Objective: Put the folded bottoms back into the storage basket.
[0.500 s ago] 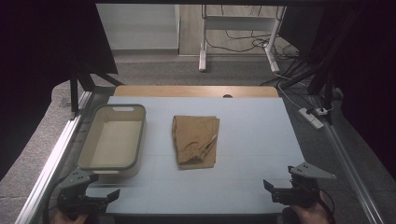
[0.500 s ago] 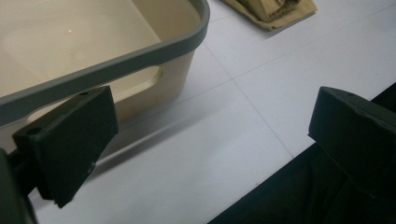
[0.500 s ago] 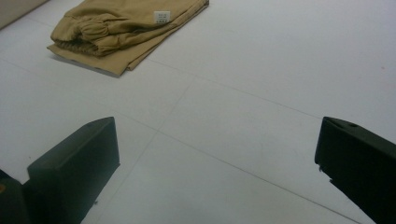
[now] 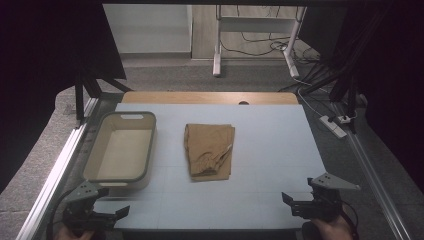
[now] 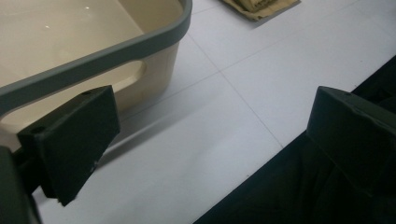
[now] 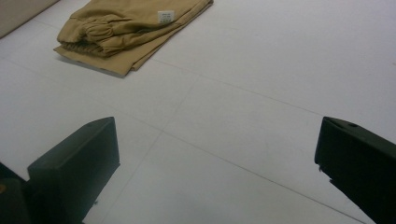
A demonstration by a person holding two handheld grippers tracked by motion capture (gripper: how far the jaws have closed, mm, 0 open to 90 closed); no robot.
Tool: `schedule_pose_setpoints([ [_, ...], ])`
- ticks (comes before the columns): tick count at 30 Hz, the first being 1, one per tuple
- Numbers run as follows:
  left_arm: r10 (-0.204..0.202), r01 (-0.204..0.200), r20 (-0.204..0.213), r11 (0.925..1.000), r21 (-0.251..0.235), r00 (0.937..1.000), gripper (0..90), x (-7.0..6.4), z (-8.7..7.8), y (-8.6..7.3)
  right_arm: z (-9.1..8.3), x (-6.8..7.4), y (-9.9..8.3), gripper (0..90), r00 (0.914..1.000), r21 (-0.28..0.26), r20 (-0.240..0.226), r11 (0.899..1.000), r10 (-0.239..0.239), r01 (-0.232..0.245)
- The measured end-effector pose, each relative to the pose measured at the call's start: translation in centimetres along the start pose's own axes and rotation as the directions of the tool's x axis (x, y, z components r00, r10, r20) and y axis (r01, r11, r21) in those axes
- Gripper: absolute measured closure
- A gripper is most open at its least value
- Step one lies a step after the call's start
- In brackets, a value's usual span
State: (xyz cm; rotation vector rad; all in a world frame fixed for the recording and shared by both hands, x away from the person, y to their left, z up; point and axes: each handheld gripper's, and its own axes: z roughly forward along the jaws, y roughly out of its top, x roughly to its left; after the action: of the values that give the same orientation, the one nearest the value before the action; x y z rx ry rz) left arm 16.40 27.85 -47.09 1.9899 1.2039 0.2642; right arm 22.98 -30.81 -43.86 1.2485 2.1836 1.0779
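From above, my left claw (image 4: 107, 214) sits at the near edge of the tabletop (image 4: 280, 150), jaws apart, just in front of the beige tub (image 4: 121, 146); my right claw (image 4: 295, 202) rests at the near right, jaws also apart and holding nothing. The folded tan trousers (image 4: 209, 150) lie ahead, between both claws. Along my left claw, the tub's grey rim (image 5: 107, 53) sits right by one jaw. Along my right claw, the trousers (image 6: 130, 32) lie well ahead and to the left.
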Motion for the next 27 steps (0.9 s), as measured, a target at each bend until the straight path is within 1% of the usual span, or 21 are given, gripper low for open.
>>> schedule_pose_setpoints([
  [6,-0.007,0.007,0.011,1.0,-0.004,0.9999,2.0,0.13,-0.03,-0.02,0.07,0.08,0.02,0.4,0.9999,0.008,-0.005,1.0,-0.009,0.009],
  [12,-0.018,0.018,0.034,0.9998,-0.012,0.9993,1.8,0.36,-0.13,-0.06,0.14,0.2,0.02,0.4,0.9999,0.013,-0.009,1.0,-0.015,0.015],
  [13,-0.018,0.018,0.035,0.9997,-0.015,0.9992,1.7,0.36,-0.15,-0.06,0.14,0.19,0.04,0.4,0.9998,0.021,-0.008,1.0,-0.02,0.02],
  [16,-0.013,0.014,0.034,0.9998,-0.016,0.9993,0.9,0.29,-0.16,-0.05,0.2,0.27,0.04,0.4,0.9996,0.024,-0.013,0.999,-0.026,0.026],
  [20,0.009,-0.009,0.023,0.9999,-0.014,0.9997,0.0,-0.04,-0.16,0.02,0.22,0.34,0.05,0.4,0.9993,0.027,-0.012,0.999,-0.035,0.035],
  [22,0.009,-0.008,0.037,0.9997,-0.024,0.9993,0.0,-0.14,-0.2,0.05,0.21,0.33,0.04,0.4,0.9993,0.026,-0.013,0.999,-0.035,0.035],
  [23,0.009,-0.008,0.037,0.9997,-0.024,0.9993,0.0,-0.14,-0.2,0.05,0.2,0.31,0.04,0.4,0.9994,0.025,-0.013,0.999,-0.033,0.033],
  [24,0.005,-0.003,0.055,0.9993,-0.037,0.9985,0.0,-0.2,-0.23,0.12,0.21,0.29,0.04,0.4,0.9994,0.022,-0.015,0.999,-0.03,0.03],
  [26,0.008,-0.006,0.059,0.9991,-0.042,0.9983,0.0,-0.24,-0.22,0.15,0.22,0.29,0.04,0.4,0.9995,0.022,-0.016,0.999,-0.027,0.027],
  [27,0.016,-0.014,0.052,0.9993,-0.036,0.9985,0.0,-0.32,-0.17,0.2,0.21,0.28,0.03,0.4,0.9994,0.022,-0.016,0.999,-0.03,0.03],
])
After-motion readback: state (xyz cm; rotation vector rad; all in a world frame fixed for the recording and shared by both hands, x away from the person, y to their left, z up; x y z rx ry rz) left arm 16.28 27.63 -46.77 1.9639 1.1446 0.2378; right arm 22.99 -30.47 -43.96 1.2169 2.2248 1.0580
